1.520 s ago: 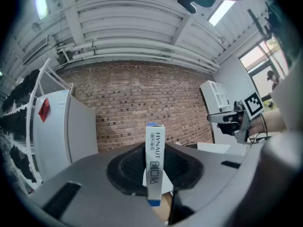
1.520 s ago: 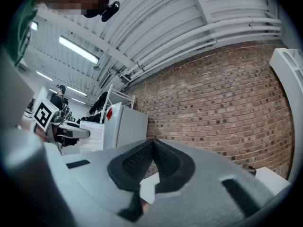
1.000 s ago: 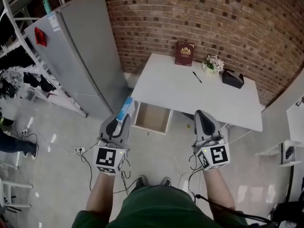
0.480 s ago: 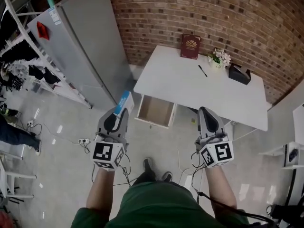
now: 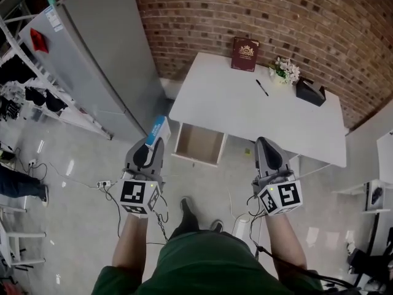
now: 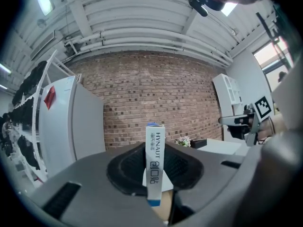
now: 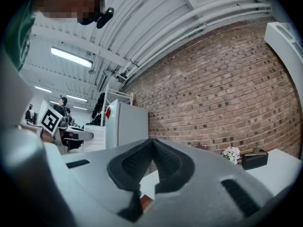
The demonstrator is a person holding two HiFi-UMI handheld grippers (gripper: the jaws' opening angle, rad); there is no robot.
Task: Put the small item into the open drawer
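Observation:
My left gripper [image 5: 151, 145] is shut on a slim white and blue box [image 5: 158, 130], which sticks out of its tips toward the desk. In the left gripper view the box [image 6: 155, 162] stands upright between the dark pads, held at its lower part. The open drawer [image 5: 198, 144] juts from the front left of the white desk [image 5: 245, 112], just right of the box; its wooden inside looks empty. My right gripper [image 5: 264, 146] hangs in front of the desk's front edge, its jaws closed together with nothing between them [image 7: 152, 167].
On the desk's far side lie a dark red book [image 5: 245, 54], a pen [image 5: 262, 88], a small flower bunch [image 5: 285, 72] and a black box [image 5: 309, 93]. A grey fridge [image 5: 92, 60] stands left of the desk. Cables and a power strip [image 5: 103, 184] lie on the floor.
The view has shifted as the person steps forward; desk and drawer sit slightly nearer. Both grippers keep their places and the box stays held in the left one.

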